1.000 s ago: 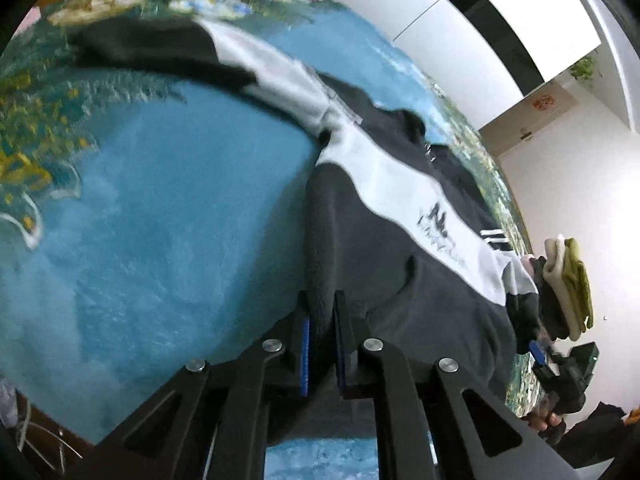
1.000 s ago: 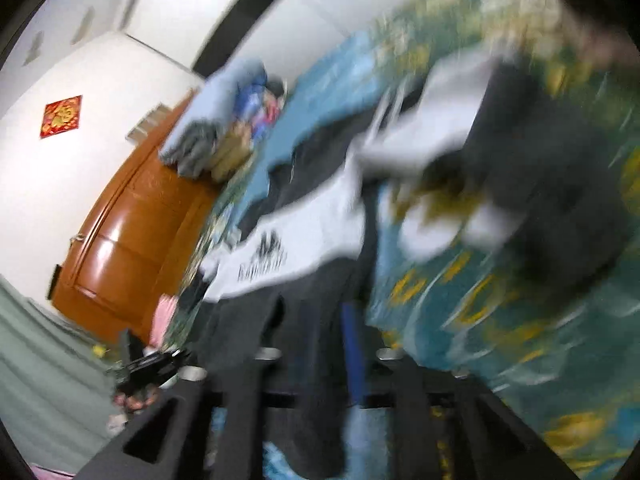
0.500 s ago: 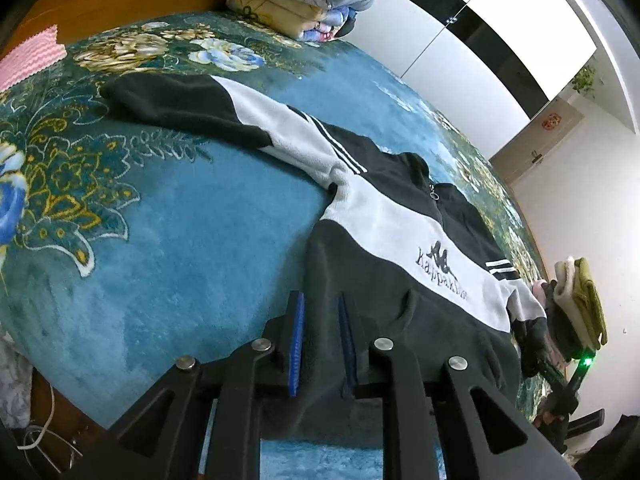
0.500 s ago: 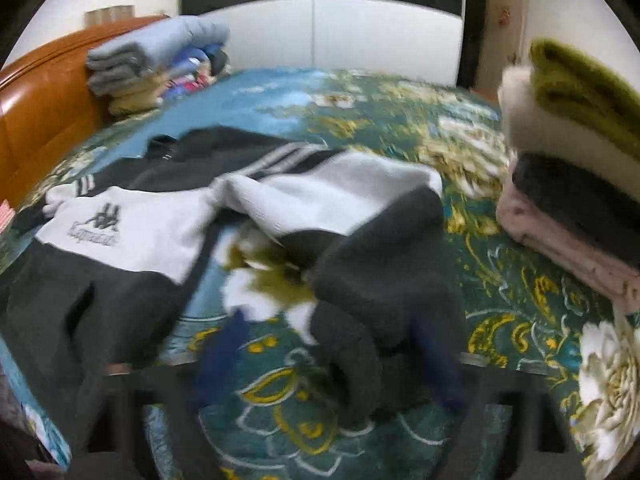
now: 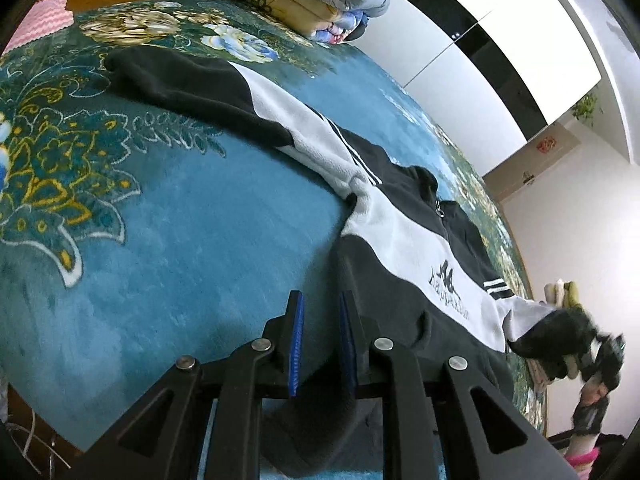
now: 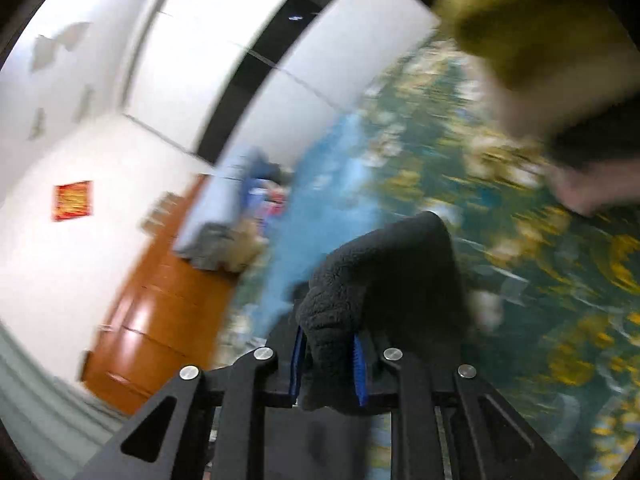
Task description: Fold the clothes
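A black and white fleece jacket (image 5: 404, 240) lies spread on a teal floral blanket (image 5: 180, 216). Its left sleeve (image 5: 208, 84) stretches toward the headboard. My left gripper (image 5: 320, 300) is open a little and empty, beside the jacket's left bottom edge. My right gripper (image 6: 326, 344) is shut on the black cuff of the right sleeve (image 6: 380, 276) and holds it lifted above the bed. In the left wrist view the right gripper (image 5: 600, 356) shows at the far right with the dark cuff (image 5: 552, 332).
Folded quilts (image 5: 320, 0) are stacked at the headboard. A pink cloth (image 5: 44, 20) lies at the top left. A pile of folded clothes (image 6: 540, 40) sits close on the right, blurred. A wooden cabinet (image 6: 160, 312) stands beside the bed. White wardrobes stand behind.
My left gripper has let go of the jacket's hem and opened. My right gripper has closed on the sleeve cuff and lifted it, moving fast.
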